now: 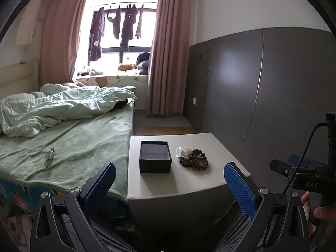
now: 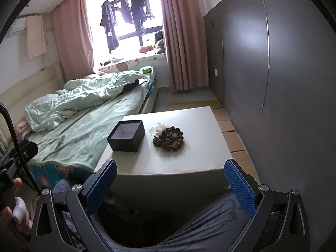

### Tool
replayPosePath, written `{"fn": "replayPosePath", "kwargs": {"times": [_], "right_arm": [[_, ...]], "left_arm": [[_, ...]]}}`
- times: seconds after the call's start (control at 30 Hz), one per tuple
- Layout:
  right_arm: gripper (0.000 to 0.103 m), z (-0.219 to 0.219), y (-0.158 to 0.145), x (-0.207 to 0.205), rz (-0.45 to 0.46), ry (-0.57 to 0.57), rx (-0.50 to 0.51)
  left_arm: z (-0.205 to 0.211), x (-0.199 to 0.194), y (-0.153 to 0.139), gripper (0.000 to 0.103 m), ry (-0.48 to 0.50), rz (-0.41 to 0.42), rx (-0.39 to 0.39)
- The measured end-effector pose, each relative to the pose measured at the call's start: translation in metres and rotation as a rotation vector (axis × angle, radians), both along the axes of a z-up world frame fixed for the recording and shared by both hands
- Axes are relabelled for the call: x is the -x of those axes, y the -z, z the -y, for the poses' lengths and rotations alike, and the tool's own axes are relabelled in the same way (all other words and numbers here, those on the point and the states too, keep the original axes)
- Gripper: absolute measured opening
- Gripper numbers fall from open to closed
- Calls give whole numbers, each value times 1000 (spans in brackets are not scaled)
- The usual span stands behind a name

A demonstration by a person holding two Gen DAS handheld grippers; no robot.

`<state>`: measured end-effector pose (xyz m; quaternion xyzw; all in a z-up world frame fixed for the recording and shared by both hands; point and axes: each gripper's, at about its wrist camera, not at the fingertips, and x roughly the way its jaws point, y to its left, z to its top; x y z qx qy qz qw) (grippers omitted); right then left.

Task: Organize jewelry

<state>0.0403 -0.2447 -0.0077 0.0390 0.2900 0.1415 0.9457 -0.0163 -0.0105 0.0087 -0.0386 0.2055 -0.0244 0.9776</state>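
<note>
Two tools: left tool [image 1: 169, 175] and right tool [image 2: 170, 173] both wide, empty.
Box [image 1: 155, 156]: ahead on tabletop [image 1: 189, 180], open.
Beads [image 1: 194, 159]: just right of box.

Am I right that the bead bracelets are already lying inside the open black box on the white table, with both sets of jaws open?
Not quite. The bead bracelets lie on the white table beside the open black box, not in it; the right wrist view shows the box's pale inside bare. The rest holds: the left gripper and the right gripper both have their jaws open.
</note>
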Motion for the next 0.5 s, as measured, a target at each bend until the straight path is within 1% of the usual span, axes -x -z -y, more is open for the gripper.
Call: {"fn": "replayPosePath", "kwargs": {"times": [0.13,0.2,0.5], "right_arm": [[102,1,-4,4,7,3,-1],[102,1,-4,3,7,1,-1],[102,4,-8,7,15,2,-5]], "left_arm": [[7,2,-2,103,8,9,-4],[-5,4,-3,103,7,12,3],[-5,7,-5,103,9,17,11]]}}
